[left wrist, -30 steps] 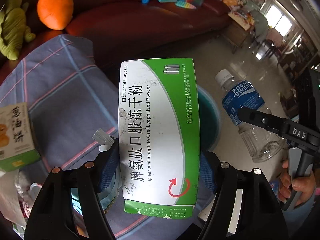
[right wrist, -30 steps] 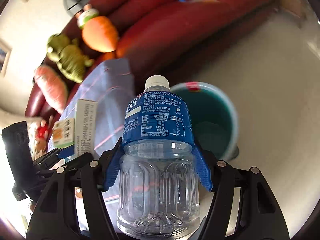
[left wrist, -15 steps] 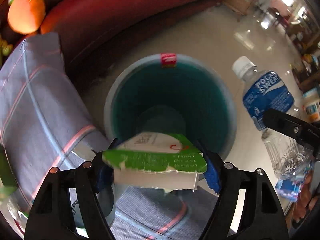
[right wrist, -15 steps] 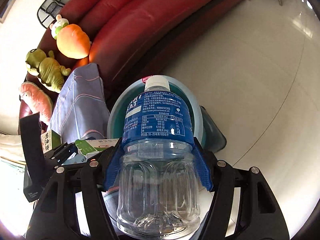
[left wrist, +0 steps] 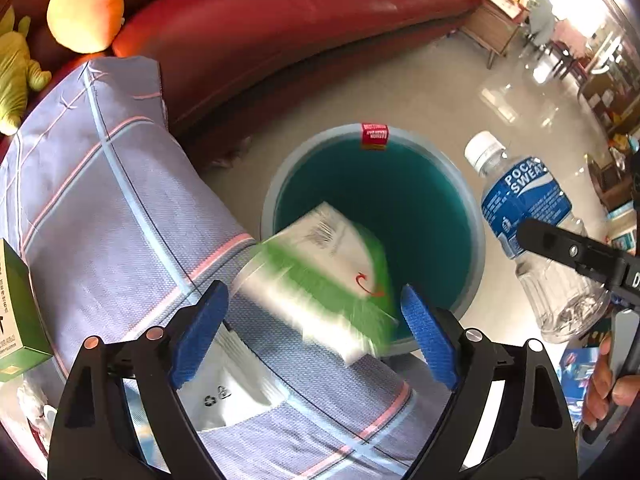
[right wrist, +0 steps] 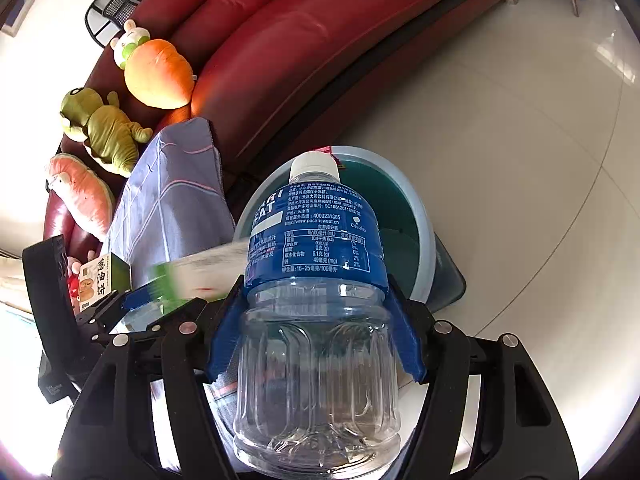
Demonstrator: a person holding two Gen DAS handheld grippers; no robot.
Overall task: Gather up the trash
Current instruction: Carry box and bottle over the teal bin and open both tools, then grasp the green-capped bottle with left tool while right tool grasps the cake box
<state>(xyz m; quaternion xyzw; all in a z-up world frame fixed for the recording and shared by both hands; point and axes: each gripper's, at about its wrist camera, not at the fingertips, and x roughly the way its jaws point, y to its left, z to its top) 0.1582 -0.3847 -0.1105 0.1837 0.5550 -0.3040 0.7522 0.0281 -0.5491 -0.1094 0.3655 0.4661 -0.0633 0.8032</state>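
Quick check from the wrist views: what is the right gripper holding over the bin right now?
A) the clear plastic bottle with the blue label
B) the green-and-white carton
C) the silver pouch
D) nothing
A: in the right wrist view the right gripper has its blue pads pressed on both sides of the plastic bottle, above the teal bin.

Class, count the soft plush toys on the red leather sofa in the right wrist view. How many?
3. An orange carrot plush leans on the sofa back, a green frog plush lies below-left of it, and a pink plush lies lowest. Others may be hidden.
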